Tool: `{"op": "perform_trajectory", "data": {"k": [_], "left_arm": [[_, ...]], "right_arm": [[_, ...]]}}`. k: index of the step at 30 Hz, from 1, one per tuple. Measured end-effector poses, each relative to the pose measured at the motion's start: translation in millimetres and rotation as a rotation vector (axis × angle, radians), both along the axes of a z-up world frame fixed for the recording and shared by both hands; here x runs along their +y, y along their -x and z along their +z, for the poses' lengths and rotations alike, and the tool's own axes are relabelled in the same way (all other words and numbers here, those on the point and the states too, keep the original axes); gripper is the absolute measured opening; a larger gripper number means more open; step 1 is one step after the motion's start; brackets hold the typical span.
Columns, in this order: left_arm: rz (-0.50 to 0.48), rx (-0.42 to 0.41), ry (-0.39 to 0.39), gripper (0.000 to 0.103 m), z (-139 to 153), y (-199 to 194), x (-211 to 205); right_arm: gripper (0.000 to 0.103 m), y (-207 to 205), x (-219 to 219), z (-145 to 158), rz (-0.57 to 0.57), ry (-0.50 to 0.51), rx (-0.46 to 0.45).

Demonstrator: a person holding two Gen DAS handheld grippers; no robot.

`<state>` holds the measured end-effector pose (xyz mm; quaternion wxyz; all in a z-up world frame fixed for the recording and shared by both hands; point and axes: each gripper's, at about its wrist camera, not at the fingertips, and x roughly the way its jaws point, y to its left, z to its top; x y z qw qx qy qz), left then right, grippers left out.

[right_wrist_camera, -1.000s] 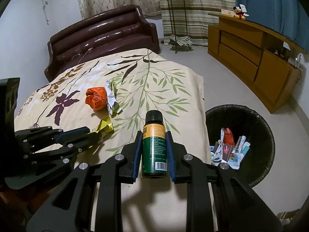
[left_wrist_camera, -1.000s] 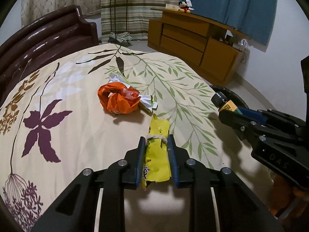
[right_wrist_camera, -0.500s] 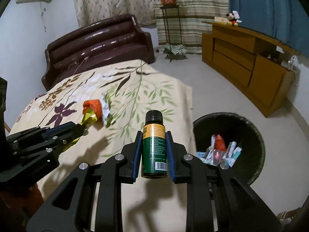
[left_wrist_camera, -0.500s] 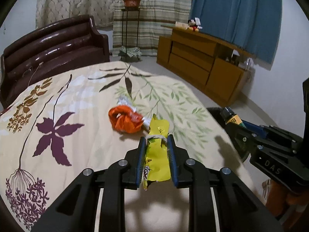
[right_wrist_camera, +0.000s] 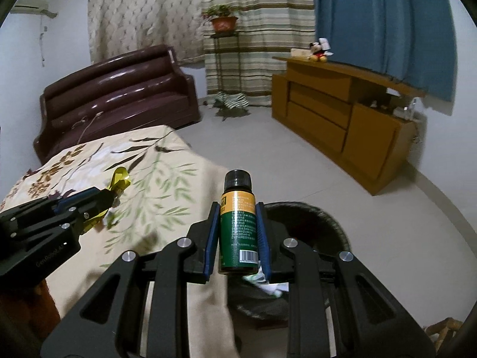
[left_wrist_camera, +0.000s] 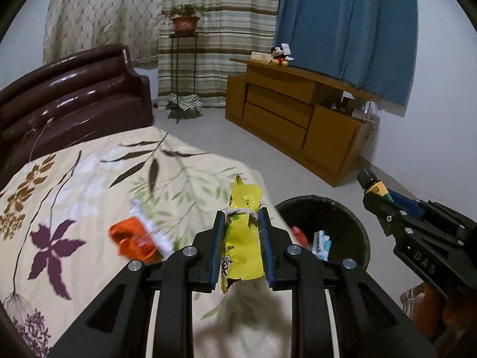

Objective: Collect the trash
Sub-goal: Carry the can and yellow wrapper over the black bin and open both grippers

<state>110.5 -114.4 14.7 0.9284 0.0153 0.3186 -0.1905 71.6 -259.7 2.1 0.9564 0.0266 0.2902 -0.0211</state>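
My left gripper (left_wrist_camera: 241, 223) is shut on a yellow snack wrapper (left_wrist_camera: 243, 238) tied with a rubber band, held above the bed's right edge. My right gripper (right_wrist_camera: 237, 217) is shut on a green and orange bottle (right_wrist_camera: 238, 226) with a black cap, held upright near the black trash bin (right_wrist_camera: 328, 223). The bin (left_wrist_camera: 351, 223) holds several wrappers and stands on the floor beside the bed. An orange bag (left_wrist_camera: 134, 240) and a crumpled white wrapper (left_wrist_camera: 149, 226) lie on the bedspread, left of my left gripper. The right gripper shows in the left wrist view (left_wrist_camera: 375, 197), the left gripper in the right wrist view (right_wrist_camera: 110, 197).
The bed (left_wrist_camera: 74, 185) has a floral cover and a dark brown headboard (left_wrist_camera: 68, 104). A wooden dresser (left_wrist_camera: 298, 119) stands along the far right wall. A plant stand (left_wrist_camera: 183, 68) is by the striped curtain. Grey floor lies between bed and dresser.
Both grippers have lifted and swung right toward the trash bin, each keeping its item. The orange bag now sits lower left in the left wrist view.
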Motion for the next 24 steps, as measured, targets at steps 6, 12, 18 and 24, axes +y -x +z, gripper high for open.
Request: {"op": "perform_trajectory", "data": {"k": [6,12,18,24], "left_arm": [[-0.041,-0.012,-0.016,0.024,-1.7,-6.2,-35.0],[-0.065,-0.016,-0.041,0.024,-7.0,-12.8,-64.5],[-0.077,-0.018,-0.070,0.024,-14.0,-19.8,-85.9],[-0.077,-0.004,-0.098,0.024,-20.9,-24.9,-102.9]], "right_arm": [[0.023,-1.8,-16.8,-2.0,-0.043,0.027,-0.017],[0.023,-5.1,-33.2,-8.7,-0.072,0.017,-0.021],[0.023,-7.3,-48.8,-12.4,-0.096,0.003,-0.021],[0.023,-10.9,-63.4,-17.7,-0.120,-0.011,-0.014]]}}
